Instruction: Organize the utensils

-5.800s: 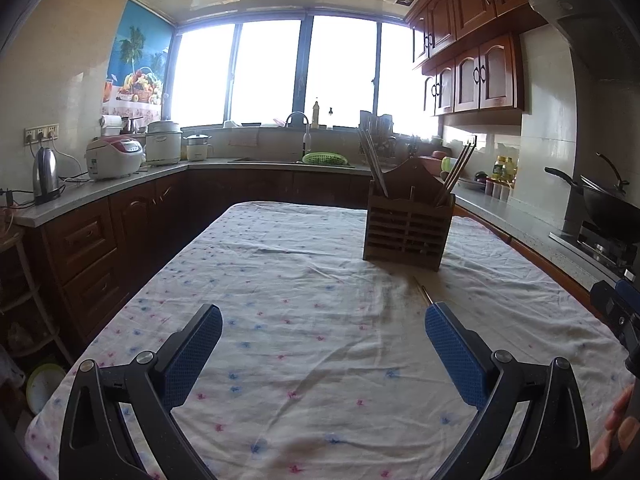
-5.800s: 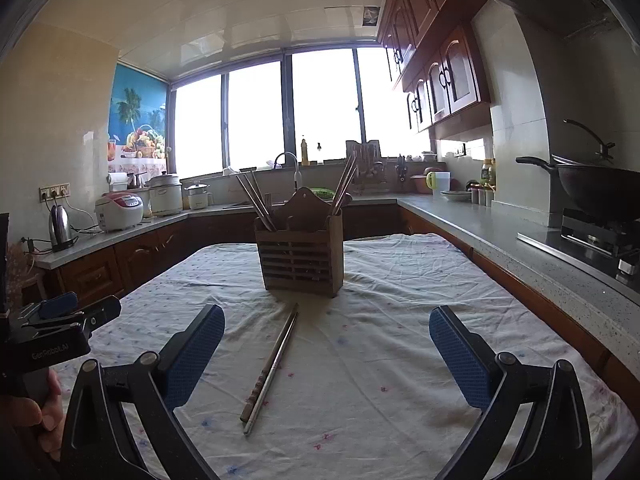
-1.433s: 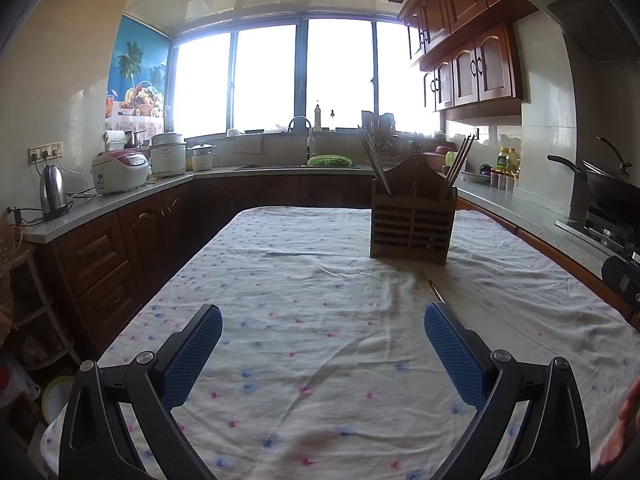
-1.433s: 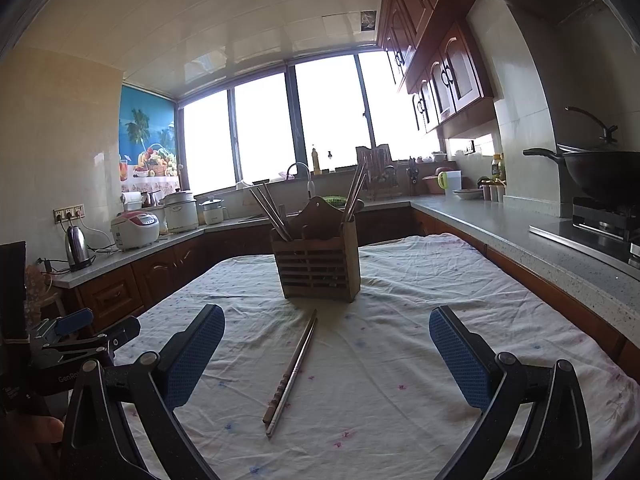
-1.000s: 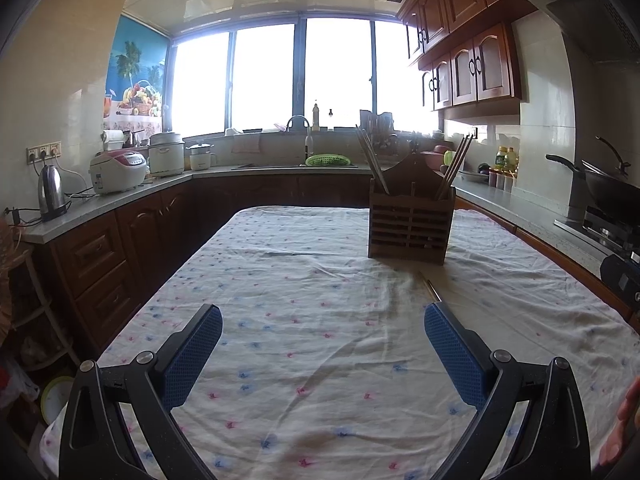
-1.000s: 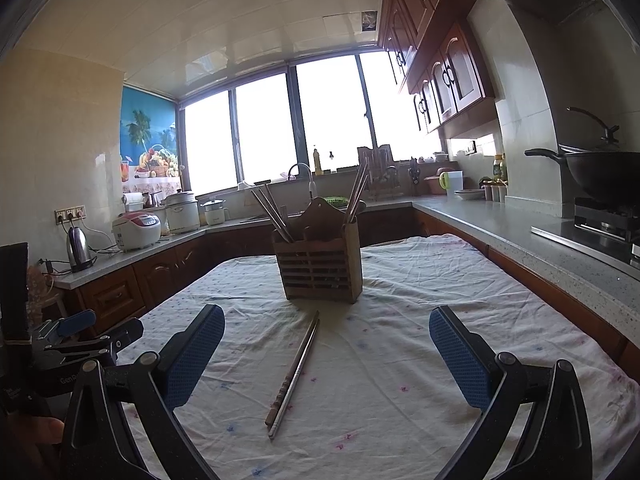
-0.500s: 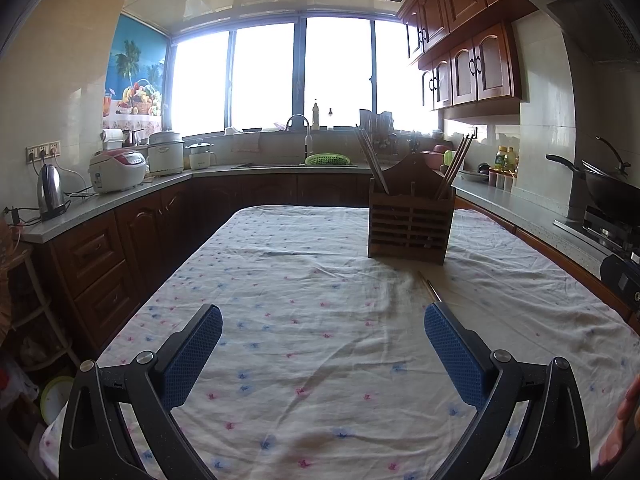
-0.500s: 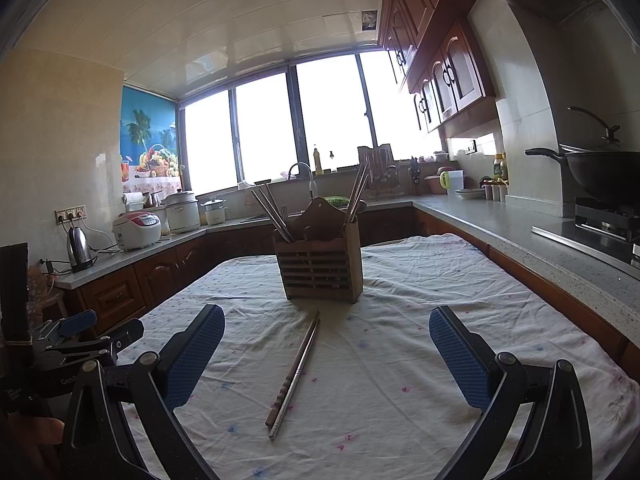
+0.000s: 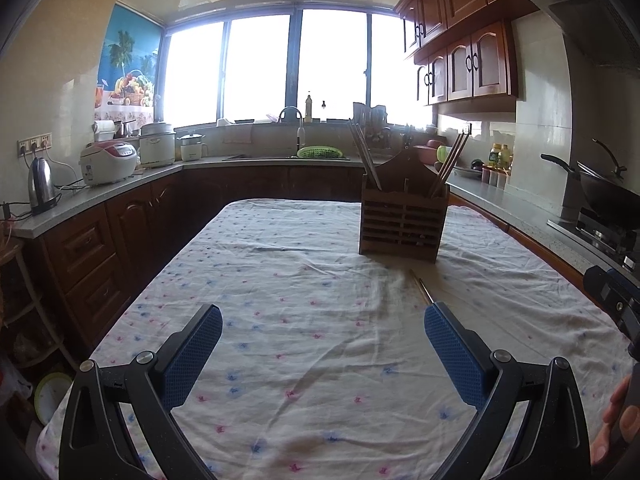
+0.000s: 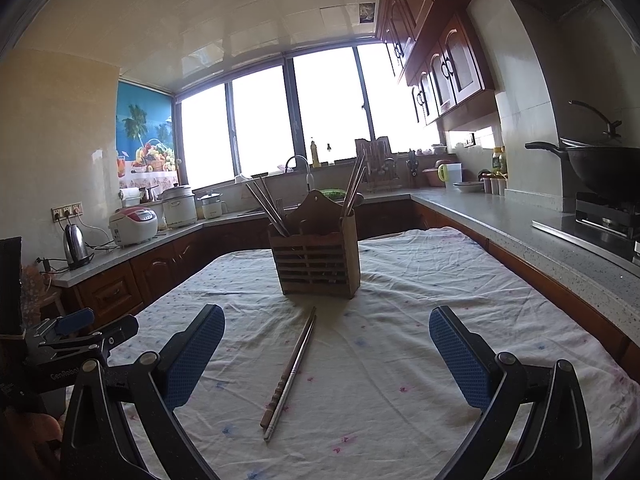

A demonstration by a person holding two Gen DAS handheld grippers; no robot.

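While both grippers hang above the cloth-covered table (image 9: 280, 280), no utensil is in hand. Left gripper (image 9: 323, 320): jaws spread wide, blue pads far apart, nothing between them, only bare tablecloth below. Just beyond its right-hand pad, the tip of a loose chopstick shows on the cloth. Right gripper (image 10: 327, 322): likewise spread wide and empty, aimed straight down the table.

Progress, judged from the layout: partly done. The wooden utensil holder (image 10: 316, 258) stands upright near the middle of the table and already carries chopsticks leaning out of its left and right compartments. Left to do: one pair of chopsticks (image 10: 290, 372) lies flat on the cloth, in front of the holder and apart from it, lying between the right gripper's pads in that view. No grasp begun yet.

Appearance of the loose pair: two long thin sticks side by side, touching or nearly so, running from near the holder's base toward the right gripper, slightly diagonal. One looks dark brown with a ridged near end; the other looks paler, possibly metal. Near ends slightly staggered.
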